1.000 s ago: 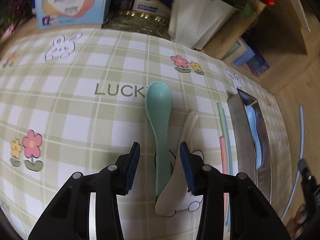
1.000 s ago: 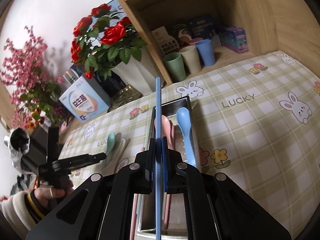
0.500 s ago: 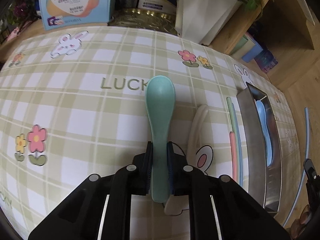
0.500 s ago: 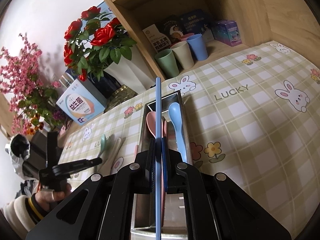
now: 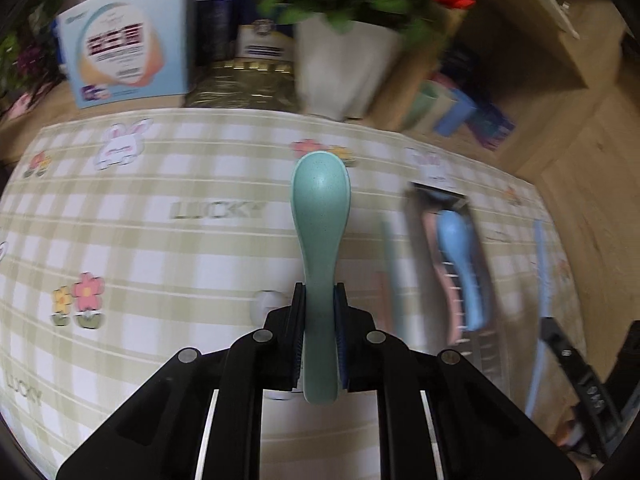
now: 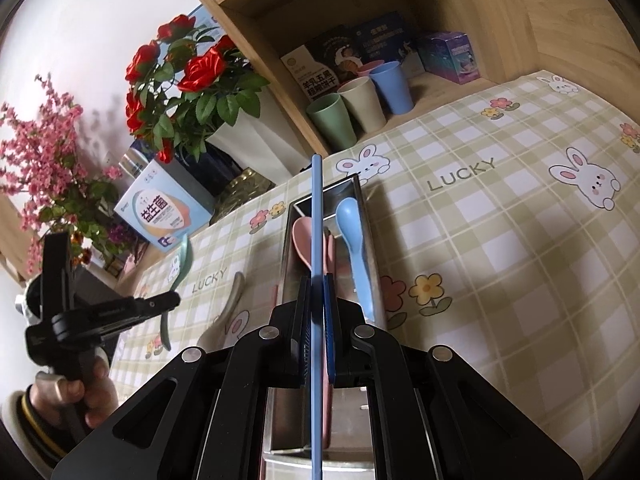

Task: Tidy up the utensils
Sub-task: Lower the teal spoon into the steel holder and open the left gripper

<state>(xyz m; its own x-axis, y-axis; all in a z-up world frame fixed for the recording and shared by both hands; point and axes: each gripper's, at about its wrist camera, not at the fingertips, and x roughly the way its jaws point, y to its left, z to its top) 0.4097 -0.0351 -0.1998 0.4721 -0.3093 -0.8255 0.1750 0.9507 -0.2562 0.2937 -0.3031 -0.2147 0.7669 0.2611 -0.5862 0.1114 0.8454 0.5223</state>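
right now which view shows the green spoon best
The left wrist view: the green spoon fills the centre, bowl forward, handle clamped by the left gripper. The right wrist view shows it only small and edge-on at far left.

The green spoon [image 5: 320, 216] is showing a matt, finely speckled plastic skin. The tray [image 6: 288, 240] is gleaming as smooth, shiny metal, and the blue spoon [image 6: 352, 232] and pink spoon [image 6: 302, 236] in it are looking like matt plastic. The checked cloth [image 6: 500, 272] is lying smooth with a faint sheen. At the far side, the shelf [image 6: 500, 4] is showing pale wood grain, and the cups [image 6: 360, 104] are looking matt.
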